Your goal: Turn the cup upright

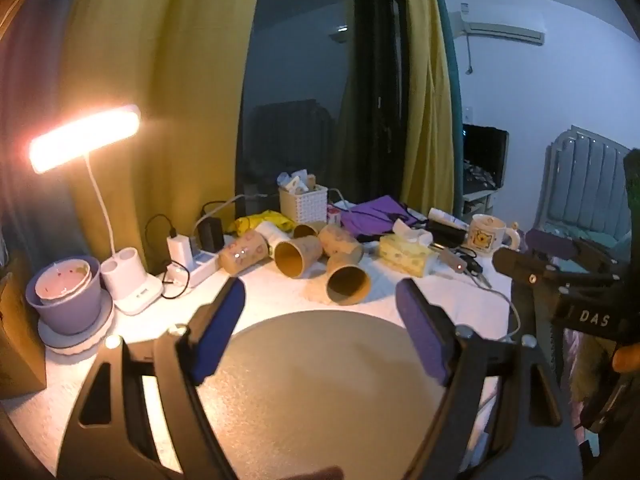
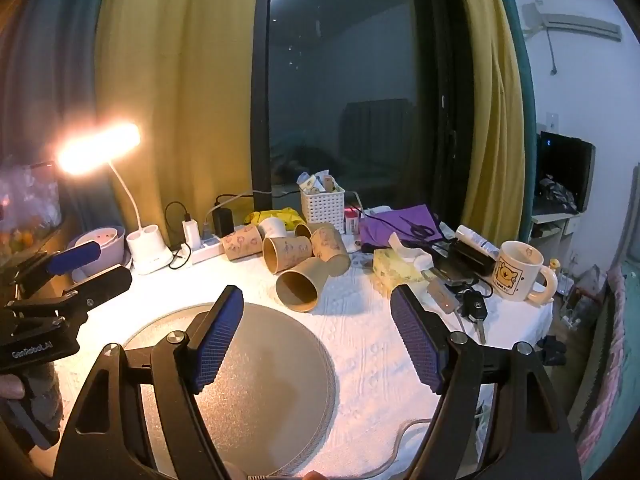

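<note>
At the left edge of the left wrist view a purple bowl (image 1: pixel 66 300) sits on a plate beside the lit desk lamp (image 1: pixel 86 138) and its white base; a power strip (image 1: pixel 192 266) with chargers lies just right of it. In the lower middle the left gripper (image 1: pixel 320 320) hangs over a round grey mat (image 1: pixel 320 380), its blue pads spread wide with nothing between them. Beyond the mat, mid-frame, a cluster of paper cups lies tipped on the white tablecloth (image 1: pixel 280 292) — the nearest cup (image 1: pixel 347 282) on its side, mouth toward the camera. Further right come a tissue pack (image 1: pixel 406 254) and a bear mug (image 1: pixel 486 236). In the right wrist view the right gripper (image 2: pixel 318 332) is likewise wide open and empty; the same cup (image 2: pixel 301 285) lies on its side just beyond the mat's far edge.
</note>
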The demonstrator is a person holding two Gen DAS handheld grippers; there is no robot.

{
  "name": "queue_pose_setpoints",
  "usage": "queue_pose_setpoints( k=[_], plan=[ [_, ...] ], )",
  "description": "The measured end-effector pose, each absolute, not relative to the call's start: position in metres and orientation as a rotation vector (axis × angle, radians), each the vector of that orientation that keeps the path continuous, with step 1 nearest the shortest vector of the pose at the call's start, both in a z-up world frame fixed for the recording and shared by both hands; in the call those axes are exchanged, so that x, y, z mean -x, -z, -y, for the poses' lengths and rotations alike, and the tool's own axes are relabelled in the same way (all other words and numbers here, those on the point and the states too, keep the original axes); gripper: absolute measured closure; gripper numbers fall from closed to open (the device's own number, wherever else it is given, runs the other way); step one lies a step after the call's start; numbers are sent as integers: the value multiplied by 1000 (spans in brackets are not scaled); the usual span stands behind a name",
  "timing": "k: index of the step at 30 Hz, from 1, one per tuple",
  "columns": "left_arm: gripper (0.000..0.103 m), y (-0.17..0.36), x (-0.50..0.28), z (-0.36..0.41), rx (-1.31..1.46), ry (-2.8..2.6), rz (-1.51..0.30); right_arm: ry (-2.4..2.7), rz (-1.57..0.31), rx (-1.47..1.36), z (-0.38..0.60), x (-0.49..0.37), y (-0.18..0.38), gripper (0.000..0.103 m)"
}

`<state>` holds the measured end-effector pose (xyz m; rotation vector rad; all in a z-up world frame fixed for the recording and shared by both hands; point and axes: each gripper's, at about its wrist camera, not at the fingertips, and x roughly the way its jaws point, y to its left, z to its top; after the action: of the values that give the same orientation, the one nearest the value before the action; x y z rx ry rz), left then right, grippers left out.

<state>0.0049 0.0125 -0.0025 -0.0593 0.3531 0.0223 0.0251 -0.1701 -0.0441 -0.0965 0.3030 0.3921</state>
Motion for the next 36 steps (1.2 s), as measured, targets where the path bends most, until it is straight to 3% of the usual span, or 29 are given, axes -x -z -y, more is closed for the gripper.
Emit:
queue_pose_setpoints(
  k=[36],
  plan=[
    [24, 9, -2, -7, 60, 8, -368, -389, -303, 91, 173, -27, 44, 24]
  ],
)
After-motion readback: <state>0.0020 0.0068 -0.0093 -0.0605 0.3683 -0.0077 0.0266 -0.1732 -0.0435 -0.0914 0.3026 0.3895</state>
